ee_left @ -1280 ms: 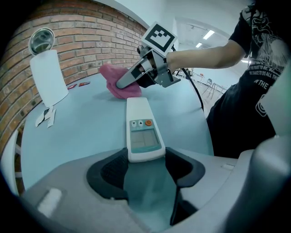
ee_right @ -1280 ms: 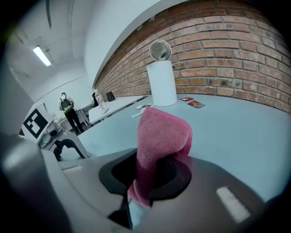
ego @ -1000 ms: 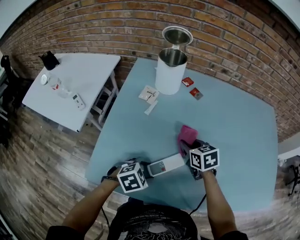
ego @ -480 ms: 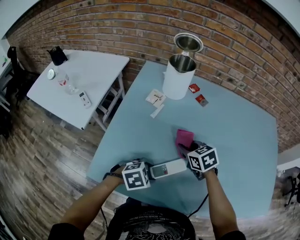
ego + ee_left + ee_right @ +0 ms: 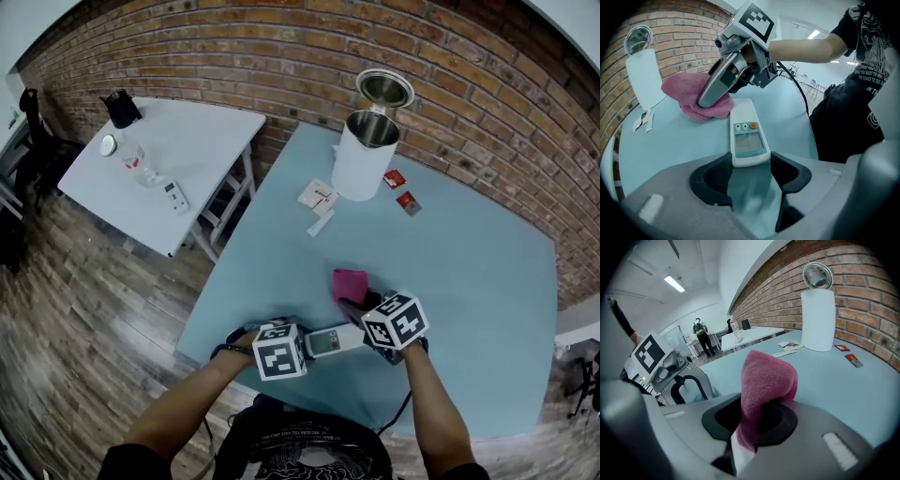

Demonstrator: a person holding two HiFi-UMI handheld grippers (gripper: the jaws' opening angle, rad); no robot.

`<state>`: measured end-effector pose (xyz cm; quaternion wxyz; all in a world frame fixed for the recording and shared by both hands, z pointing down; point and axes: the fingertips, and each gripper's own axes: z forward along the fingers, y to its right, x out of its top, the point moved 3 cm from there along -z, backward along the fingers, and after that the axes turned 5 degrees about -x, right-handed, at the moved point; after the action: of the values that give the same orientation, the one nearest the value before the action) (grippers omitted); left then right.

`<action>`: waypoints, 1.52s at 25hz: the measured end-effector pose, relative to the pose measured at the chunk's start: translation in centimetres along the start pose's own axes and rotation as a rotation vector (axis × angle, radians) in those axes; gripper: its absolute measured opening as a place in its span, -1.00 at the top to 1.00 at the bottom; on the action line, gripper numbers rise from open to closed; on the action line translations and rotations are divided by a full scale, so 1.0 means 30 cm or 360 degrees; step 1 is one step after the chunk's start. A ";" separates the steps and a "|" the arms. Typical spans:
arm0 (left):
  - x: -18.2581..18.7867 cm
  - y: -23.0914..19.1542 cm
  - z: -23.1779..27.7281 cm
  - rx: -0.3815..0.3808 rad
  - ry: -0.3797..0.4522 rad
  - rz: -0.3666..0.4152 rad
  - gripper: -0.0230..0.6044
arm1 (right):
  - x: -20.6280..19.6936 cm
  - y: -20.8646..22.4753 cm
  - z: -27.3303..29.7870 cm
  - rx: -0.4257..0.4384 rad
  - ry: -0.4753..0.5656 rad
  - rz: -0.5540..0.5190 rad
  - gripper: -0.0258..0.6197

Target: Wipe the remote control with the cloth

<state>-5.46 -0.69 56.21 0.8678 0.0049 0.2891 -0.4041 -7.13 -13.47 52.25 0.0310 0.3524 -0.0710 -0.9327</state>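
A white remote control with a small screen and an orange button lies on the blue table. Its near end sits between the jaws of my left gripper, which is shut on it. In the head view the remote runs from the left gripper toward the right gripper. That right gripper is shut on a pink cloth. The cloth presses on the table at the remote's far left corner; the right gripper's fingers slant down over it.
A white canister with a raised lid stands at the table's far side, with paper packets and red sachets near it. A white side table with small items stands to the left, across a gap. A person stands far off.
My right gripper has carried the pink cloth leftward toward the remote's far end and rolled. The left gripper and the remote have kept still.
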 end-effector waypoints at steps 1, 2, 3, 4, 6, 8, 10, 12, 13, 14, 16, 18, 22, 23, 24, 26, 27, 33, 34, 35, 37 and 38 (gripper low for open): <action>0.001 0.000 0.000 0.0002 -0.0001 0.0000 0.14 | 0.004 -0.015 0.007 0.0014 -0.0003 -0.0012 0.71; 0.001 0.000 0.000 0.0003 -0.0003 0.0001 0.14 | 0.008 -0.030 0.014 0.0029 -0.0005 -0.0026 0.71; 0.001 0.000 0.000 0.0005 -0.0005 0.0002 0.14 | 0.012 -0.045 0.021 0.0044 -0.0008 -0.0038 0.71; 0.001 0.000 0.000 0.0007 -0.0006 0.0003 0.14 | 0.015 -0.059 0.027 0.0059 -0.0009 -0.0048 0.71; 0.000 0.000 0.002 0.0009 -0.0009 0.0004 0.14 | 0.022 -0.086 0.040 0.0085 -0.0011 -0.0063 0.71; 0.000 -0.001 0.001 0.0009 -0.0008 0.0004 0.14 | 0.029 -0.111 0.051 0.0111 -0.0011 -0.0072 0.71; 0.002 0.000 0.001 0.0010 -0.0005 0.0004 0.14 | 0.037 -0.135 0.061 0.0136 -0.0009 -0.0077 0.71; 0.003 0.000 0.002 0.0012 -0.0006 0.0004 0.14 | 0.043 -0.156 0.070 0.0157 -0.0007 -0.0083 0.71; 0.003 -0.001 0.003 0.0014 -0.0007 0.0004 0.14 | 0.045 -0.166 0.074 0.0166 -0.0005 -0.0085 0.71; 0.003 -0.002 0.003 0.0015 -0.0007 0.0005 0.14 | 0.047 -0.176 0.078 0.0175 -0.0003 -0.0086 0.71; 0.001 -0.002 0.004 0.0016 -0.0007 0.0005 0.14 | 0.050 -0.196 0.085 0.0193 0.0004 -0.0085 0.71; -0.001 -0.001 0.004 0.0015 -0.0010 0.0003 0.14 | 0.053 -0.211 0.091 0.0206 0.0008 -0.0083 0.71; -0.003 -0.004 0.005 0.0018 -0.0011 0.0007 0.14 | 0.060 -0.226 0.099 0.0219 0.0027 -0.0047 0.71; -0.004 -0.005 0.005 0.0019 -0.0011 0.0008 0.14 | 0.062 -0.230 0.101 0.0224 0.0035 -0.0031 0.71; -0.005 -0.005 0.004 0.0020 -0.0010 0.0006 0.14 | 0.065 -0.235 0.103 0.0229 0.0042 -0.0017 0.71; -0.007 -0.005 0.006 0.0017 -0.0004 -0.0008 0.14 | 0.065 -0.243 0.107 0.0230 0.0053 0.0002 0.71; -0.008 -0.004 0.007 0.0012 0.0002 -0.0023 0.14 | 0.063 -0.243 0.106 0.0223 0.0064 0.0015 0.71; 0.006 -0.020 -0.020 -0.0059 0.0141 -0.0257 0.15 | 0.079 -0.131 -0.001 -0.0007 0.0352 0.0292 0.71; 0.008 -0.022 -0.026 -0.0087 0.0183 -0.0341 0.15 | 0.076 -0.100 -0.035 -0.0058 0.0417 0.0367 0.71; 0.009 -0.027 -0.031 -0.0114 0.0228 -0.0425 0.15 | 0.067 -0.071 -0.067 -0.0103 0.0474 0.0437 0.71; 0.011 -0.040 -0.040 -0.0171 0.0308 -0.0579 0.15 | 0.038 -0.020 -0.123 -0.0195 0.0557 0.0537 0.71; 0.011 -0.047 -0.044 -0.0203 0.0340 -0.0649 0.15 | 0.021 0.003 -0.146 -0.0243 0.0588 0.0571 0.71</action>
<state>-6.94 -1.55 55.27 0.7312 -0.0657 0.3994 -0.5491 -4.70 -14.12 48.59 0.2347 0.4951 -0.0548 -0.8347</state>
